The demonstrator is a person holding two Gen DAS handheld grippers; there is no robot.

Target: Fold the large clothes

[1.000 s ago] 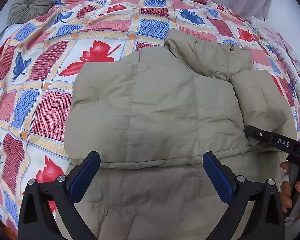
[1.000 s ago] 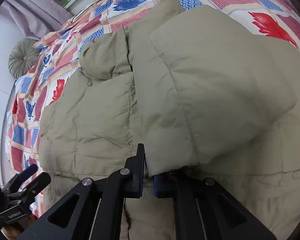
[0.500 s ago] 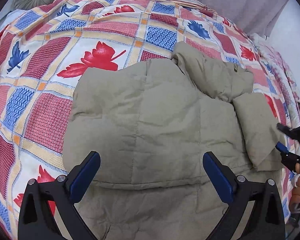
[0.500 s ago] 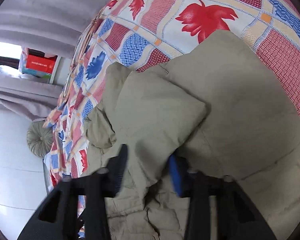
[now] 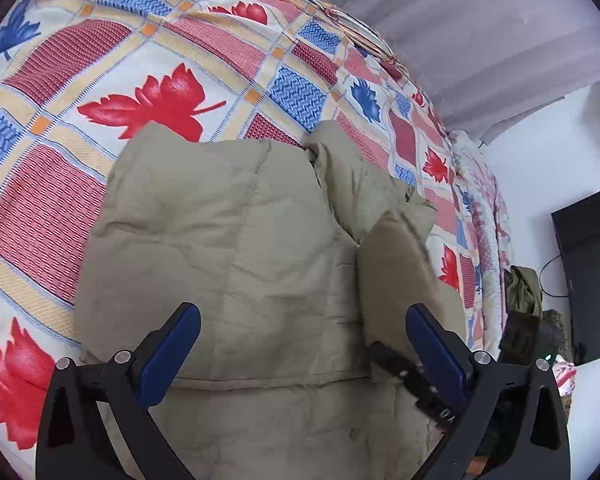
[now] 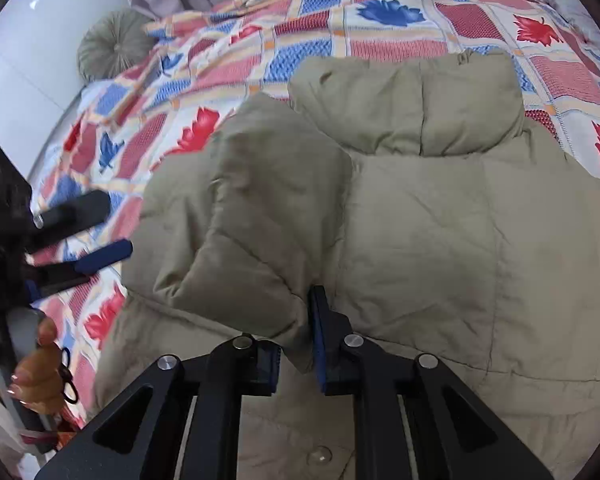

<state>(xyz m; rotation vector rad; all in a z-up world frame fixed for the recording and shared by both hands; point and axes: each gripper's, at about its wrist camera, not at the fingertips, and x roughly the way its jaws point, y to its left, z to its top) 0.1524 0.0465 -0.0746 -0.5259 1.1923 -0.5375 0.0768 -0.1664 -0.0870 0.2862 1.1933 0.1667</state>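
Only from the right wrist, right gripper (image 6: 296, 344) fingers pinching jacket (image 6: 420, 232) sleeve; left gripper (image 5: 300, 354) fingers spread, empty.

Jacket (image 5: 228, 248): matt khaki quilted cloth, puffy, softly creased. Bedspread (image 5: 148, 40): woven cloth, printed leaves and textured checks, matt. Left tongs (image 5: 300, 352): matt black plastic frame, blue rubbery pads (image 5: 172, 352), shiny metal rivets. Right tongs (image 6: 296, 354): same make. Cushion (image 6: 114, 50): grey pleated cloth.

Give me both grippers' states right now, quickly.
Left gripper: open, holding nothing, above the jacket.
Right gripper: shut on the jacket's sleeve.
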